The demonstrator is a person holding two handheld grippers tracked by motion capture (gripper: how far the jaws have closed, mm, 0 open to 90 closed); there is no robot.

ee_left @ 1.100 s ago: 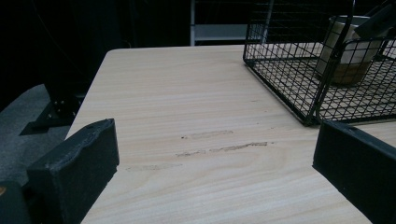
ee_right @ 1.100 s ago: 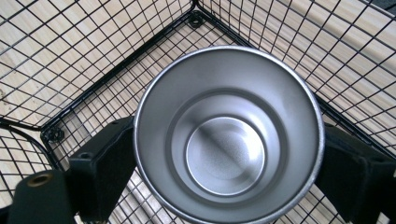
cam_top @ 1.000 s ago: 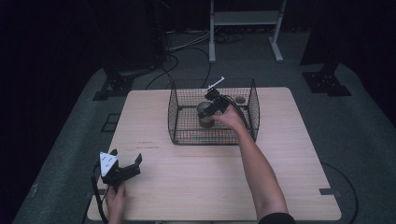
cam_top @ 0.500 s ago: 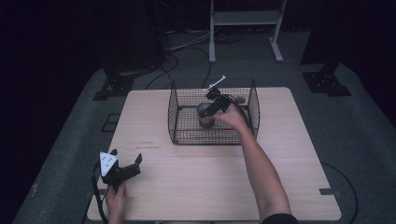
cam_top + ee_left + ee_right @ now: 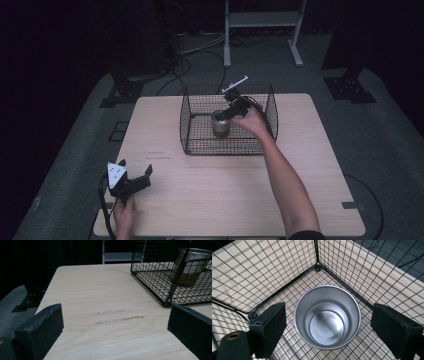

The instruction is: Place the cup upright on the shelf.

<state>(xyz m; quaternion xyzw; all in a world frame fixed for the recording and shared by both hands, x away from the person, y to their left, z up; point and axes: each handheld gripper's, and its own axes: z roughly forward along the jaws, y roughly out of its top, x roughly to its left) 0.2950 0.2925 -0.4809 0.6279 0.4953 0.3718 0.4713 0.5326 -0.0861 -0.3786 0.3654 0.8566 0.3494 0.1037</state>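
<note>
Okay, the work in hand is at the metal cup (image 5: 220,125). It stands upright on the floor of the wire basket (image 5: 186,125), upper centre of the high view, closer to the basket's near side than to its far wall. The right gripper (image 5: 226,113) hangs over it, pointing down. In the right gripper view the cup's open mouth sits dead centre with one black jaw on each side. The jaws are apart, with clear gaps to the rim, so the pads are not pressing. They have just been closing a touch with the cup between them, but we see no grip yet.

The left gripper (image 5: 136,167) rests low at the lower left of the table (image 5: 225,200). Its jaws are spread wide, with nothing but bare wood between them, well apart from the basket.

We judge the step to be lining up on the cup for a grasp. The next move calls for lowering so the pads come below the rim. It then needs a squeeze on the outer wall that stays centred, then a straight lift clear of the basket wires. The wall is smooth steel, so a shallow pinch could slip.
</note>
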